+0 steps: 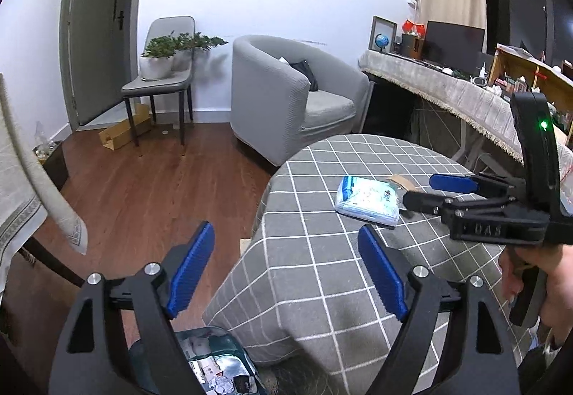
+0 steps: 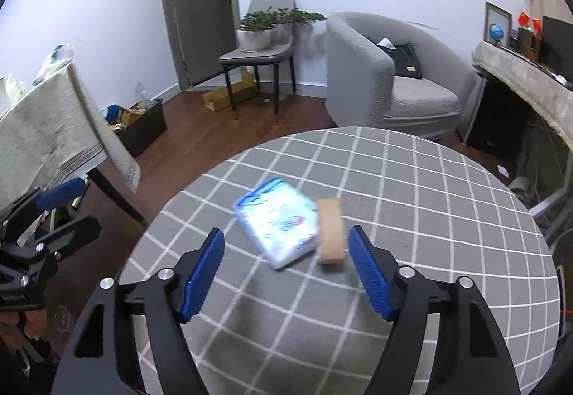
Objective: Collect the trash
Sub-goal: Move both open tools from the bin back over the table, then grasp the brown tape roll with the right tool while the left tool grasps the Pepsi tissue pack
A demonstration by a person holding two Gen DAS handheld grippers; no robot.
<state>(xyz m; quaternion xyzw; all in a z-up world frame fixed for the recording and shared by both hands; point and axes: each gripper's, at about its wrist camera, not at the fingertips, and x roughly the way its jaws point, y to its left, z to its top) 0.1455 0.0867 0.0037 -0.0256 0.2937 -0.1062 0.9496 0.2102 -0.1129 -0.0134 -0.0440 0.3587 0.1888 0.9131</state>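
The tissue pack (image 2: 277, 221), soft, glossy, blue-and-white, lies on the round checked worktop (image 2: 412, 216) just ahead of the right claw (image 2: 284, 273), whose jaws gape, empty. A brown cardboard roll (image 2: 331, 232) touches the pack's right edge. The left claw (image 1: 286, 268), open and empty, hangs at the worktop's edge above a bin (image 1: 215, 362) of litter.
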